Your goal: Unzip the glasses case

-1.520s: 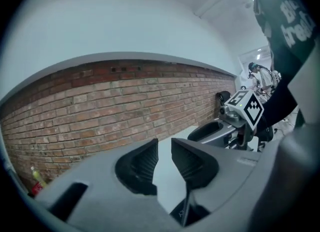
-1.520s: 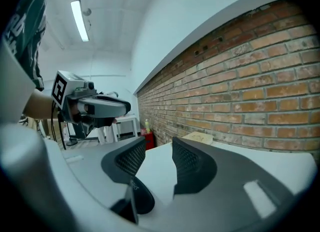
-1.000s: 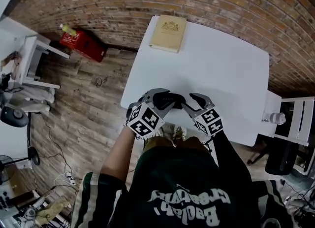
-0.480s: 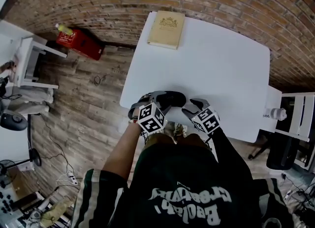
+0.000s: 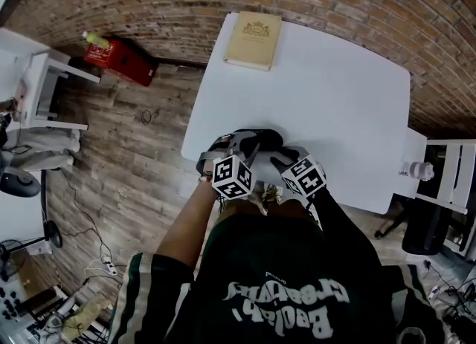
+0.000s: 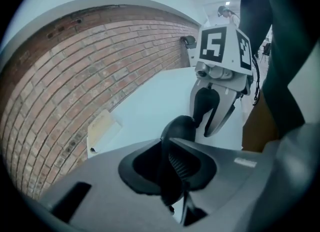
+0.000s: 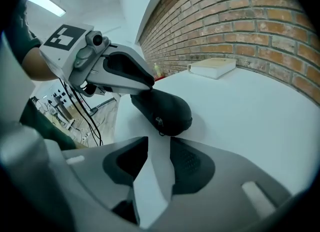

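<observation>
Person: a wearer of a dark green shirt with pale lettering [image 5: 282, 283] stands at the near edge of the table, one gripper in each hand, the two side by side.
Left gripper [image 6: 169, 148]: grey, with black ribbed pads. Its jaws have just been closing and are now clamped on the near left end of the case, whose black body fills the narrow gap between the pads.
Right gripper [image 7: 159, 143]: its jaws have just been closing but stand apart. Only bare tabletop shows between them, and the pads press on nothing. The case's right end lies just beyond the tips.
Glasses case: a black, oval, soft-shelled zip-up glasses case [image 7: 167, 110] lies flat on the table near its front edge, between the two grippers.
Zip pull: a small dark zipper tab [image 7: 159, 122] hangs at the case end that faces the right gripper, apart from its jaws.
Table: a white rectangular tabletop [image 5: 335, 97], bare between the case and the book.
Book: a tan hardback book with a crest on its cover [image 5: 253, 40] lies flat at the far left corner, well apart from the case.
Floor: grey-brown wooden planks [image 5: 126, 157], with a red box [image 5: 123, 62] beside the wall.
Wall: red-brown brickwork [image 7: 250, 20] behind the table.
</observation>
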Demonstrator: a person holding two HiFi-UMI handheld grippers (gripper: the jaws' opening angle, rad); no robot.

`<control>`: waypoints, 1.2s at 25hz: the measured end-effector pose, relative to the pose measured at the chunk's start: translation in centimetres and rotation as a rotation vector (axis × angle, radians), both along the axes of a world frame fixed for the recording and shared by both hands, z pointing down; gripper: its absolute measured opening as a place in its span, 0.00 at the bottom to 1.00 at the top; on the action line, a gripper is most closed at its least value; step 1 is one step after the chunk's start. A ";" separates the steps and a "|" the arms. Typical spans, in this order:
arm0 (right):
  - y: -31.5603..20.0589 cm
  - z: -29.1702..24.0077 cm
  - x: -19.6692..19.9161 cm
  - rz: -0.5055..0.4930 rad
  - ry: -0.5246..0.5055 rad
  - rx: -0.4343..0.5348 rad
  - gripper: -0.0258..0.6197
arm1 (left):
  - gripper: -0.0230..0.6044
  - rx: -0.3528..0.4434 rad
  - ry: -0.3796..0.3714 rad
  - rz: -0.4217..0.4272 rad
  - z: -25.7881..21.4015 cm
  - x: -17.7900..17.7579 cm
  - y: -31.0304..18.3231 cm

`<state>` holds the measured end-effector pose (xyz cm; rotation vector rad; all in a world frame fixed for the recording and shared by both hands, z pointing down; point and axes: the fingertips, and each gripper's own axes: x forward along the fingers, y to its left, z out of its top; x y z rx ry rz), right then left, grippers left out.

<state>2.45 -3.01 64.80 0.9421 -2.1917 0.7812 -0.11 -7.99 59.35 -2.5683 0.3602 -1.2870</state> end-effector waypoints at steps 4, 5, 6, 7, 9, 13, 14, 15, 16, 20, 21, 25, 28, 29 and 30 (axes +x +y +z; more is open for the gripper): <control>-0.2 -0.4 0.4 0.006 -0.022 -0.013 0.29 | 0.19 -0.063 -0.002 0.023 0.5 -0.2 1.0; 0.0 -0.5 0.3 0.001 -0.035 -0.025 0.28 | 0.21 -0.079 -0.009 0.033 0.8 -0.3 1.4; 0.3 -0.6 0.3 -0.006 -0.042 -0.038 0.28 | 0.21 -0.095 -0.016 0.040 1.0 -0.3 1.8; 0.5 -0.5 0.3 -0.012 -0.040 -0.048 0.28 | 0.21 -0.108 -0.020 0.044 1.2 -0.4 2.1; 0.8 -0.2 0.5 -0.013 -0.014 -0.053 0.22 | 0.21 -0.130 -0.019 0.040 1.4 -0.5 2.6; 0.3 0.5 0.9 0.019 0.008 -0.050 0.20 | 0.20 -0.147 0.002 0.008 1.5 -0.4 2.6; 0.1 0.6 0.8 0.025 0.010 -0.051 0.23 | 0.21 -0.151 0.007 0.000 1.5 -0.4 2.6; 0.0 0.7 0.8 0.028 0.014 -0.053 0.24 | 0.20 -0.154 0.014 -0.008 1.5 -0.4 2.6; -0.1 0.8 0.8 0.032 0.017 -0.054 0.22 | 0.20 -0.157 0.021 -0.016 1.5 -0.4 2.6; 0.2 0.6 0.7 0.042 -0.006 -0.064 0.17 | 0.20 -0.169 0.047 -0.047 1.5 -0.4 2.6; 0.3 0.6 0.6 0.039 -0.010 -0.062 0.11 | 0.20 -0.173 0.053 -0.053 1.5 -0.5 2.6; 0.6 0.2 0.9 0.018 0.020 -0.024 0.09 | 0.20 -0.182 0.079 -0.076 1.5 -0.4 2.4; 0.7 0.0 1.1 0.004 0.055 0.007 0.06 | 0.20 -0.185 0.094 -0.086 1.4 -0.4 2.4; 0.8 0.1 1.1 0.004 0.057 0.009 0.06 | 0.20 -0.187 0.099 -0.090 1.4 -0.5 2.4; 0.7 0.1 1.1 0.003 0.057 0.009 0.06 | 0.20 -0.189 0.107 -0.094 1.4 -0.5 2.4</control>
